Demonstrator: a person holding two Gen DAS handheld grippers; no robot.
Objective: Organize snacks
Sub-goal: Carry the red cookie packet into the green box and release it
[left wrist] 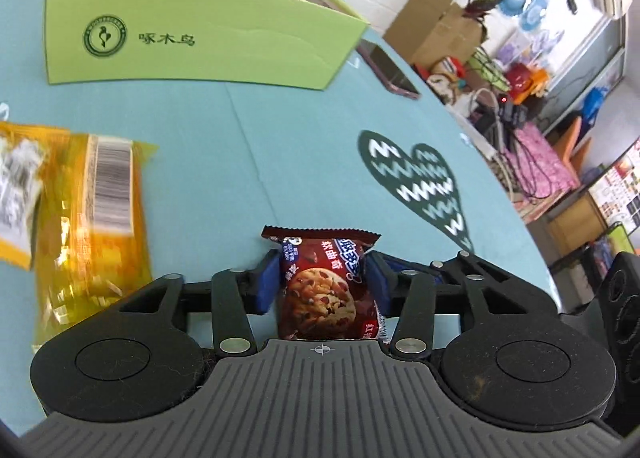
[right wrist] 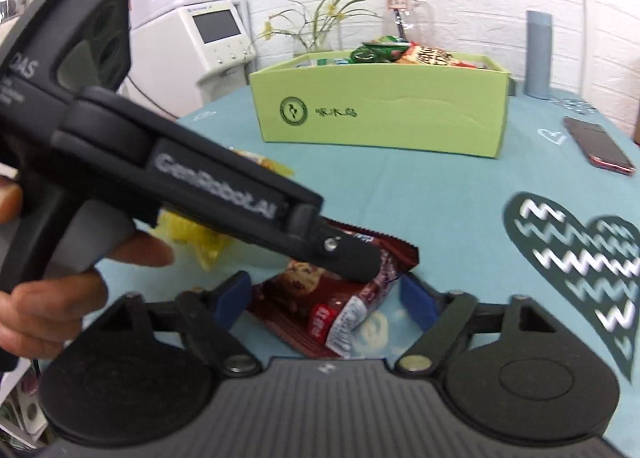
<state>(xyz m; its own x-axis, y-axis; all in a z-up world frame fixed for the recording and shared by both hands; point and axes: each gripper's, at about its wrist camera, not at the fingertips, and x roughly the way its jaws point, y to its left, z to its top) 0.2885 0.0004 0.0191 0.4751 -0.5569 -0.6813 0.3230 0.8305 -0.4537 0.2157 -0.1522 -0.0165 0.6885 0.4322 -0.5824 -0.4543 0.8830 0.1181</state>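
My left gripper (left wrist: 322, 278) is shut on a brown cookie packet (left wrist: 326, 290) and holds it just above the teal tablecloth. In the right wrist view the same cookie packet (right wrist: 328, 306) lies between the blue pads of my right gripper (right wrist: 324, 298), which is open around it, with the left gripper (right wrist: 352, 258) clamped on it from the left. A green box (left wrist: 192, 34) filled with several snack packs stands at the back; it also shows in the right wrist view (right wrist: 380, 114).
Yellow snack bags (left wrist: 80, 218) lie left of the left gripper. A phone (left wrist: 386, 68) lies right of the box, also in the right wrist view (right wrist: 598, 144). A dark heart print (left wrist: 420, 182) marks the cloth. A glass jug (right wrist: 408, 18), flowers and grey cylinder (right wrist: 538, 54) stand behind the box.
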